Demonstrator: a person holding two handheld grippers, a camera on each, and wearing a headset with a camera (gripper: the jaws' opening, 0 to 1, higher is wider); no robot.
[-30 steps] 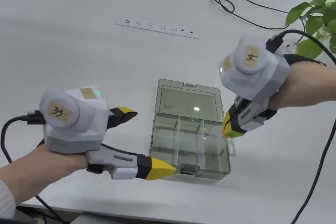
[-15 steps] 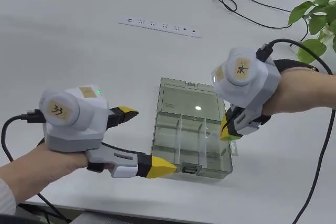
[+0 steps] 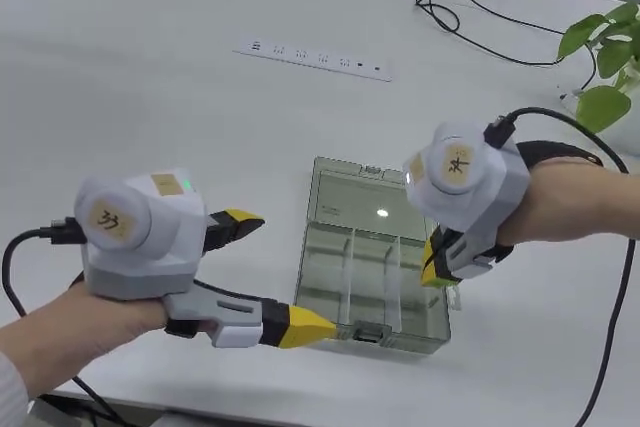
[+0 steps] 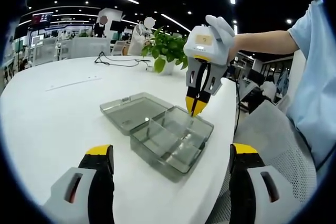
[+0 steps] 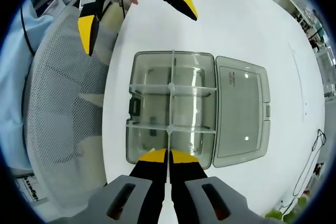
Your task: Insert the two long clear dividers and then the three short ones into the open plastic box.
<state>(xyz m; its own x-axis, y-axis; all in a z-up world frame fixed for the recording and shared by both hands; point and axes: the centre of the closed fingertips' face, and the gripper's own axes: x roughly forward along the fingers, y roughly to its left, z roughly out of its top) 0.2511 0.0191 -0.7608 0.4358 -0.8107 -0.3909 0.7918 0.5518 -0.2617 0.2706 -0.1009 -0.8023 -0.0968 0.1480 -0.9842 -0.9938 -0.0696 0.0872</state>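
The open plastic box (image 3: 325,277) lies near the table's front edge, its lid (image 3: 360,197) folded flat behind it. Two clear dividers (image 5: 194,88) stand in its base, splitting it into three strips. My right gripper (image 3: 432,272) points down over the box's right part, shut on a thin clear divider (image 5: 171,77). In the right gripper view that divider appears edge-on, crossing the two seated ones. My left gripper (image 3: 275,272) hovers open at the box's left front corner, holding nothing. In the left gripper view, the right gripper (image 4: 195,107) hangs over the box (image 4: 168,140).
A white power strip (image 3: 315,59) lies farther back on the table. A black cable (image 3: 480,7) and a green plant (image 3: 605,57) are at the back right. The table's front edge runs just below the box, with a mesh chair (image 5: 63,103) beyond it.
My right gripper has come down and slightly left, closer to the box's right part, still shut on the divider. The left gripper has stayed open in place. The head camera has tilted a little.
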